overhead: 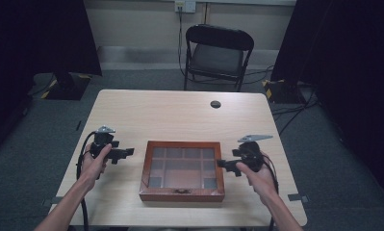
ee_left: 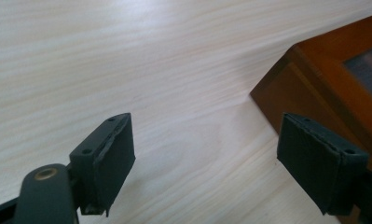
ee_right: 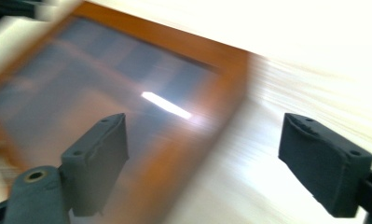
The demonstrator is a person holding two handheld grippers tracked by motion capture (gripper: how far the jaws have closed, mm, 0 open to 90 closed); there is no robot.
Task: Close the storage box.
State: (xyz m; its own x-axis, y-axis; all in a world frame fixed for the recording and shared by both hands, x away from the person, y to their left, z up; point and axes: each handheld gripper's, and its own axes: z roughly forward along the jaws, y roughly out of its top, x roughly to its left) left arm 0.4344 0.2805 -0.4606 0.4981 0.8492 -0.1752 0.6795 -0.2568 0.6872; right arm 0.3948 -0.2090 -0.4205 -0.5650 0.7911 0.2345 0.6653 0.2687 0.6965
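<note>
Flanking a closed wooden box at the near middle of the surface, the left gripper and right gripper point inward, jaws wide and empty, seemingly poised to grip its sides.

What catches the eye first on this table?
A wooden box with a glass lid over small compartments sits at the table's near edge. An open left gripper and an open right gripper flank it, each in a person's hand. A black folding chair stands beyond.
</note>
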